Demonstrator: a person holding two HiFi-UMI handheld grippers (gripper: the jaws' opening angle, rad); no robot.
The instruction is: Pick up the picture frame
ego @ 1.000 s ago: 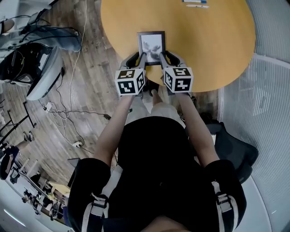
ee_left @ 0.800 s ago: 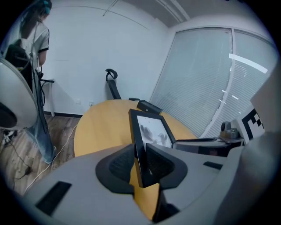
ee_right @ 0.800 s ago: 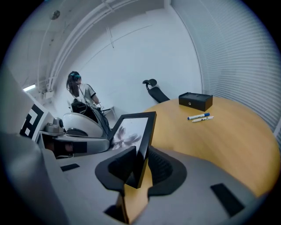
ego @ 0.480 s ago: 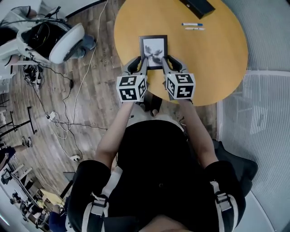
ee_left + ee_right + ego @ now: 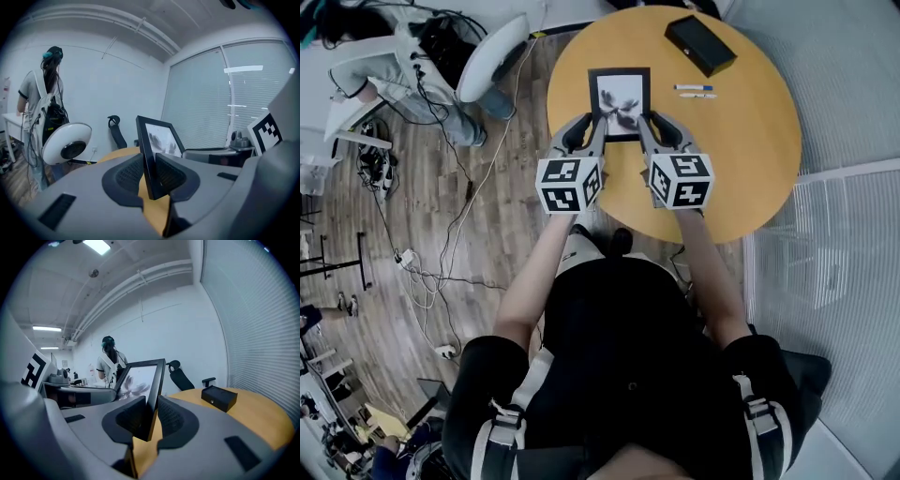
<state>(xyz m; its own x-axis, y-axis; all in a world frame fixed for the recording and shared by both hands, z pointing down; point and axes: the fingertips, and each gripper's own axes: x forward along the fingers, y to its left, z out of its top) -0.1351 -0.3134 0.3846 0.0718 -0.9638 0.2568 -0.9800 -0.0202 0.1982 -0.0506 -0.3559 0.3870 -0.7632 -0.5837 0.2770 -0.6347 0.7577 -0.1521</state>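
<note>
The black picture frame (image 5: 619, 101) with a grey flower print hangs in the air above the round wooden table (image 5: 741, 159), held by both grippers. My left gripper (image 5: 598, 125) is shut on the frame's left lower edge (image 5: 149, 159), the pads pressing both faces. My right gripper (image 5: 641, 123) is shut on the right lower edge (image 5: 153, 394) in the same way. In the left gripper view the frame's upper half (image 5: 159, 136) rises above the jaws. The marker cubes (image 5: 570, 184) sit behind the jaws.
A black box (image 5: 700, 44) lies at the table's far side, with two pens (image 5: 694, 91) near it. A white round chair back (image 5: 492, 58) stands left of the table, cables run over the wooden floor (image 5: 422, 234), and a person (image 5: 42, 98) stands at a desk.
Both grippers have risen with the frame held between them, lifting it off the table. The table now looks smaller and further below, and the black box has come into view.
</note>
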